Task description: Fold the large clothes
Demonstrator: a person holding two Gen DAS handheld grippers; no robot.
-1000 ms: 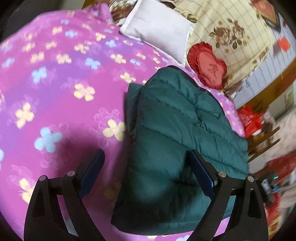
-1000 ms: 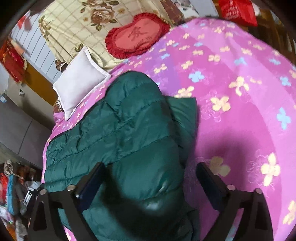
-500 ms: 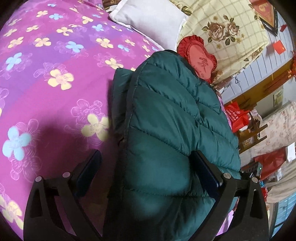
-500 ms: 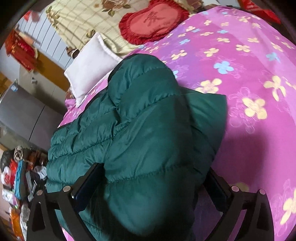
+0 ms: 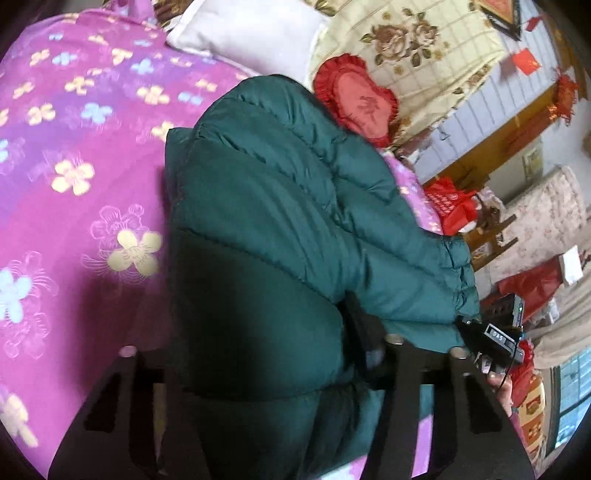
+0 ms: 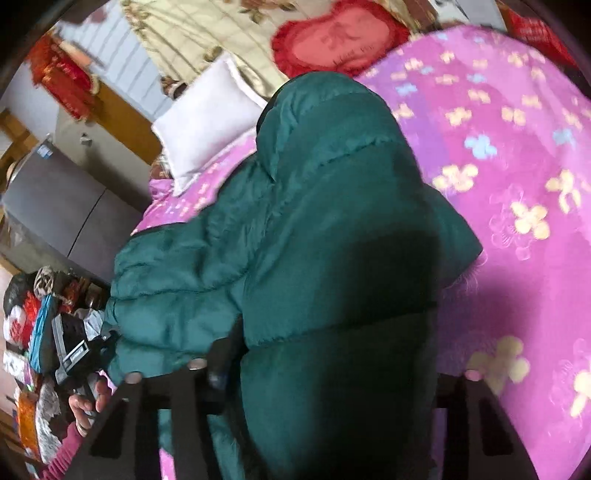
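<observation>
Clamping the green puffer jacket (image 5: 280, 206), both tools have just closed on it.

- The jacket (image 5: 280, 206) lies on the bedspread (image 5: 74, 155), its near end bunched between the left gripper's (image 5: 255, 354) jaws
- Beyond the jacket's far end a pillow (image 5: 243, 33) and a heart cushion (image 5: 358, 99) sit side by side
- In the right wrist view the right gripper (image 6: 325, 373) clamps the jacket's near end, the bedspread spreading to its right
</observation>
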